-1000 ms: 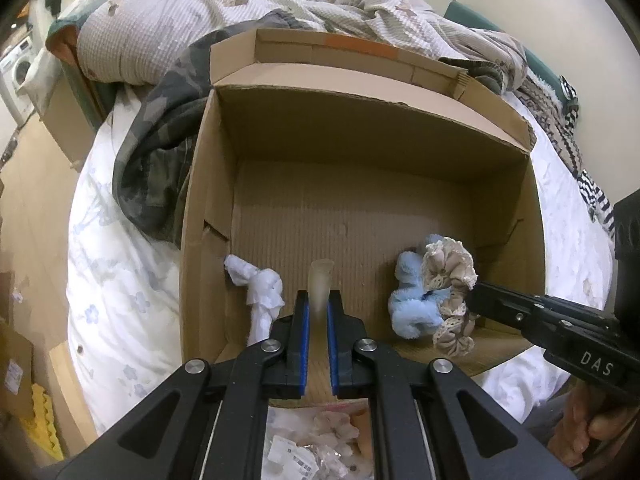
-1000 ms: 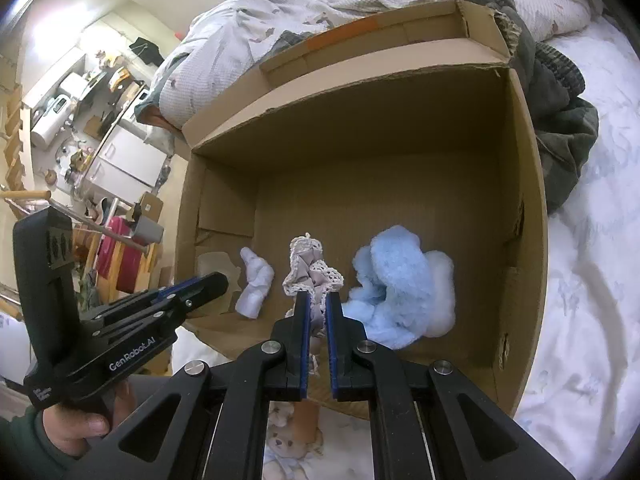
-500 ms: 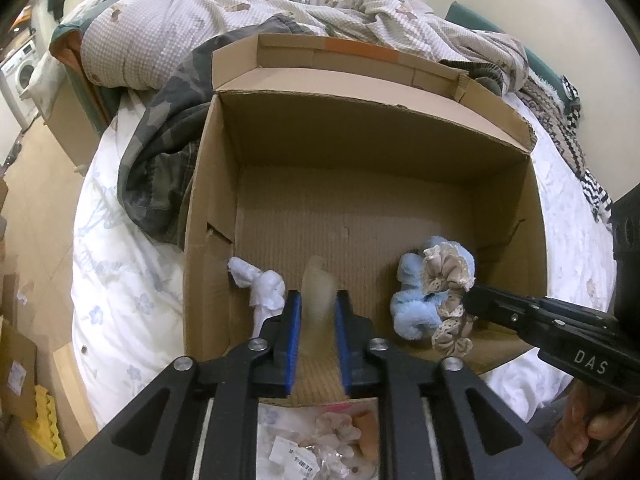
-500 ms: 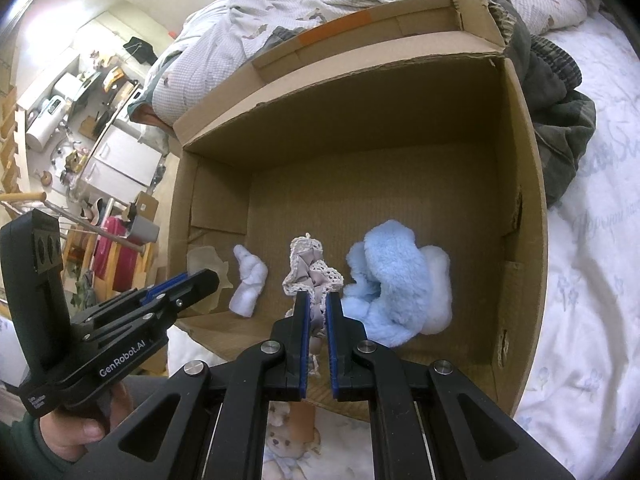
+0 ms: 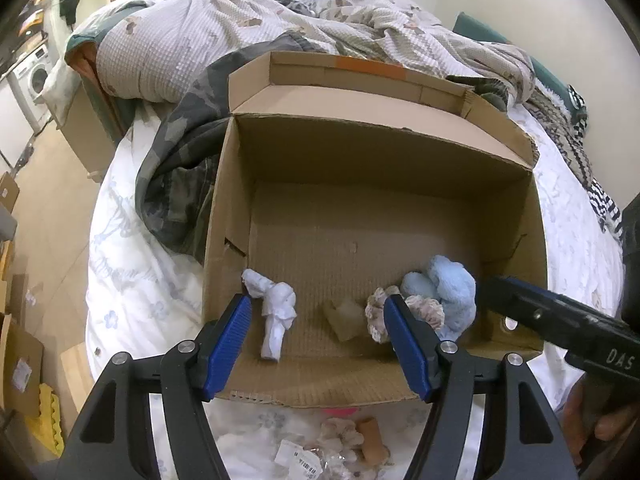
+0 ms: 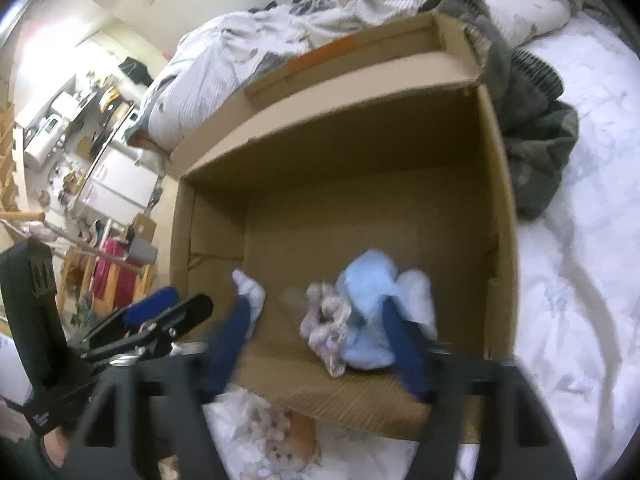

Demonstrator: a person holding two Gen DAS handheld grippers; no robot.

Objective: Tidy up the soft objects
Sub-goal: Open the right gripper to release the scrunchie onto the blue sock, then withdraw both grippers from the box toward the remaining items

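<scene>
An open cardboard box [image 5: 512, 216] lies on the bed and also shows in the right wrist view [image 6: 500, 208]. On its floor lie a knotted white sock [image 5: 276, 312], a small beige soft piece [image 5: 344, 318], a lace scrunchie [image 5: 420, 308] and a fluffy blue item [image 5: 448, 288]. My left gripper [image 5: 318, 328] is open and empty above the box's near edge. My right gripper [image 6: 316, 332] is open and empty over the scrunchie [image 6: 326, 320] and blue item [image 6: 368, 280]; this view is blurred.
A camouflage garment [image 5: 176, 168] lies left of the box, with a rumpled quilt [image 5: 280, 16] behind. More small soft items and tags [image 5: 340, 444] lie on the white sheet in front of the box. Floor and cardboard boxes are at the far left.
My left gripper opened and let the beige piece fall onto the box floor. My right gripper opened and released the lace scrunchie beside the blue item. Both grippers rose a little.
</scene>
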